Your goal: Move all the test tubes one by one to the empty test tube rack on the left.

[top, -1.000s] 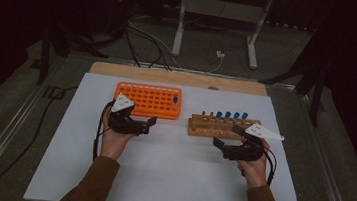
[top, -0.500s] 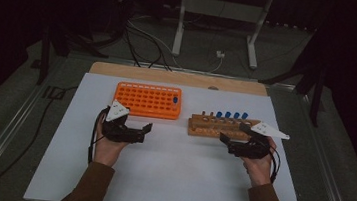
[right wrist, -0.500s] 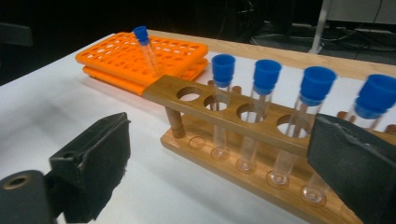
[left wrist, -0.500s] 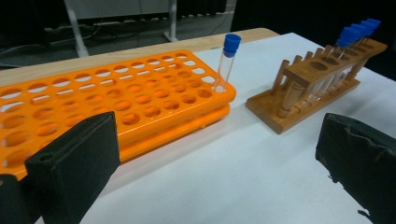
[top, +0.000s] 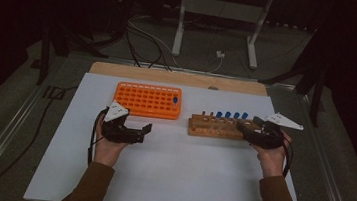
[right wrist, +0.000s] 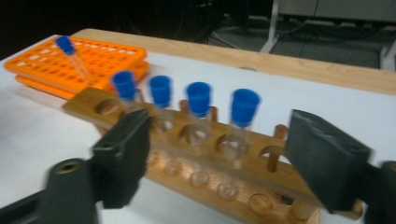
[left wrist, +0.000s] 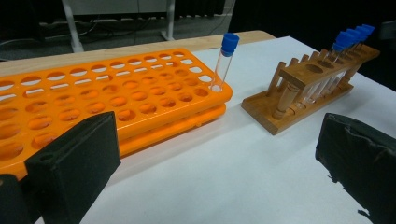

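Observation:
An orange tube rack (top: 149, 101) holds one blue-capped tube (top: 175, 100) at its right end, which leans in a corner hole (left wrist: 223, 60). To its right, a wooden rack (top: 216, 127) carries several blue-capped tubes (right wrist: 243, 108). My right gripper (top: 248, 127) is at the wooden rack's right end and points left along it. Its jaws have just been closing. They stand apart on either side of the rack's near part (right wrist: 219, 140), and the pads press on nothing. My left gripper (top: 144, 133) is open in front of the orange rack (left wrist: 140, 88), with only bare sheet between its jaws.
Everything sits on a white sheet (top: 183, 176) over a wooden table (top: 169, 76). Behind the table are a metal stand (top: 215, 14) and loose cables (top: 143, 36) on the floor. Metal rails run along both sides.
My right hand has moved right and away from the person, up to the wooden rack's right end. The left hand has barely shifted.

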A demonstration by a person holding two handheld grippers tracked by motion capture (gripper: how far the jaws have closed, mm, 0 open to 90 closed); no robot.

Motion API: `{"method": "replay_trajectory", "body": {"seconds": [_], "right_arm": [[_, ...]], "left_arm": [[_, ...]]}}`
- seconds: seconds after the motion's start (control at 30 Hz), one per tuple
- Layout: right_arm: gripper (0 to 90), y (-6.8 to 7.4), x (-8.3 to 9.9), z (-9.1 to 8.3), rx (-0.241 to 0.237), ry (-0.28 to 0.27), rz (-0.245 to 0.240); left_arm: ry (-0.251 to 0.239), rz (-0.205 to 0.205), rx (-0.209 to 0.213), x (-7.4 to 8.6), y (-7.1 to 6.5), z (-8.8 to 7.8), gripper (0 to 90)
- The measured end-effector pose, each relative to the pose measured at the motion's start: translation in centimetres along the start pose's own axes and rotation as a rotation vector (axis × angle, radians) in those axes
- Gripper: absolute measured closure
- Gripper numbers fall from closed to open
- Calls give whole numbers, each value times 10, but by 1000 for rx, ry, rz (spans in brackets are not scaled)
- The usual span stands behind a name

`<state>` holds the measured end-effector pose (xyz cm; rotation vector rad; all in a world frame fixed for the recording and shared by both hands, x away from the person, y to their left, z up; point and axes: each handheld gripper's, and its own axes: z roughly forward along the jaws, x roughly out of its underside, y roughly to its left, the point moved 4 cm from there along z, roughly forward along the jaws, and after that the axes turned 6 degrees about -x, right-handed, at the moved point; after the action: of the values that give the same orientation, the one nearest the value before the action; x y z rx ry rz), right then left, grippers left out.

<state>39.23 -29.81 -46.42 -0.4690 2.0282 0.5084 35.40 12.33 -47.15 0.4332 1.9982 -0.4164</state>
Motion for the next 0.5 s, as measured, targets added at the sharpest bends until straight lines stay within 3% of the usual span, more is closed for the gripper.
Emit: {"method": "replay_trajectory", "body": {"seconds": [0.23,0.5], "right_arm": [[628,-12,3,16,21,42,-28],[745,-10,5,24,18,37,-53]], "left_arm": [[-10,-18,-17,0,5,-2,8],[-12,-20,-18,1,4,-1,8]]}}
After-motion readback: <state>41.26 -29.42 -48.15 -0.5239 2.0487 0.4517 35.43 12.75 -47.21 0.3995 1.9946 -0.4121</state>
